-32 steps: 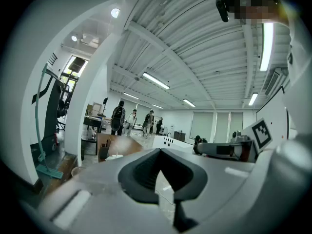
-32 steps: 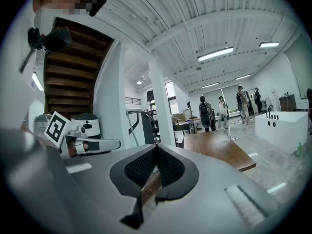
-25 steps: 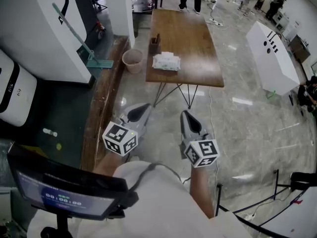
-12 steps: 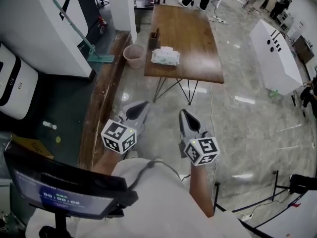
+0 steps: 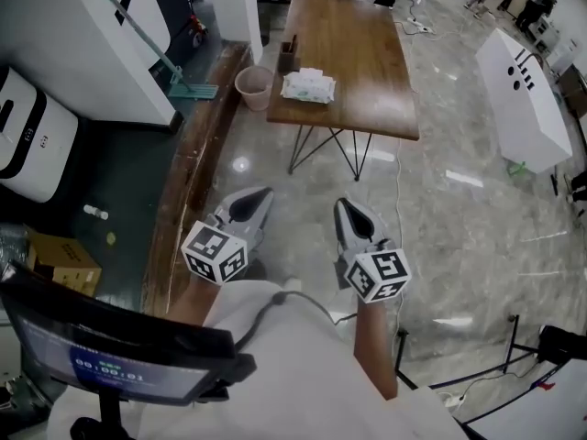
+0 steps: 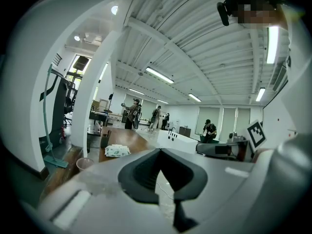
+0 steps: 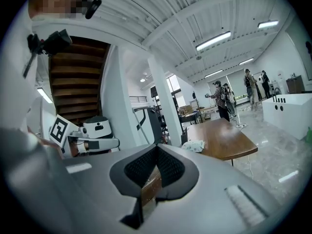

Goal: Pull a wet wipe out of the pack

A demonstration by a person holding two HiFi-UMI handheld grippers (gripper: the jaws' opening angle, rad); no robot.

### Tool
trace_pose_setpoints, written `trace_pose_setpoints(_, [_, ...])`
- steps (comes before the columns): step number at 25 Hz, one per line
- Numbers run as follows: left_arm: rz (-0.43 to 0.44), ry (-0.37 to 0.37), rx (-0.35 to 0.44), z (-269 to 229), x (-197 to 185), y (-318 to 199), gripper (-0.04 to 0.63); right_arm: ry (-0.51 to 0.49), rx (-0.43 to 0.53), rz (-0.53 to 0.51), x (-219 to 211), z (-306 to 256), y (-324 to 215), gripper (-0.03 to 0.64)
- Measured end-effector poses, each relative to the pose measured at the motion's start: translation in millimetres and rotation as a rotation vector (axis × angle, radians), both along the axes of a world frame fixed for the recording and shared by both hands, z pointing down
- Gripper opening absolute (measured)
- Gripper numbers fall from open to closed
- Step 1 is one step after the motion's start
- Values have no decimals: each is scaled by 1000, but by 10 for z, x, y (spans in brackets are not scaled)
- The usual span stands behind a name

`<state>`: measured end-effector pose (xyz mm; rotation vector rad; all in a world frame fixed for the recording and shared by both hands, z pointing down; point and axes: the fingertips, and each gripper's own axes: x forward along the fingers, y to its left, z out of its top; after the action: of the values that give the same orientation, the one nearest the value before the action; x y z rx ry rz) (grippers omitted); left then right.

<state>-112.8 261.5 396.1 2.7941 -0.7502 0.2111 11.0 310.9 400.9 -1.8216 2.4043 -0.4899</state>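
Wipe pack (image 5: 308, 86) on table (image 5: 369, 60)

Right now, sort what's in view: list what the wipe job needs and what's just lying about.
For the job: wet wipe pack; table under it; left tongs and right tongs, both shut and empty.
Lying about: pink bin; mop; cardboard box; brown holder on the table.

Wet wipe pack (image 5: 308, 86): soft white packet with green print, lying flat near the left edge of the wooden tabletop (image 5: 367, 71), closed.
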Motion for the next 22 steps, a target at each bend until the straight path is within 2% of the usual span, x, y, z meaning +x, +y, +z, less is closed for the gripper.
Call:
trace_pose_setpoints(5, [-28, -2, -7, 17, 59, -35, 2, -7, -6, 1, 108, 46, 32, 8])
trace_pose_setpoints(13, [7, 7, -20, 137, 257, -165, 2, 4, -12, -4, 165, 54, -128, 8])
trace_pose_setpoints(19, [24, 23, -28, 157, 466, -605, 2, 25, -26, -6, 267, 69, -484, 8])
trace_pose_setpoints(22, [39, 30, -23, 188, 574, -1027, 2, 30, -36, 8, 366, 117, -880, 8])
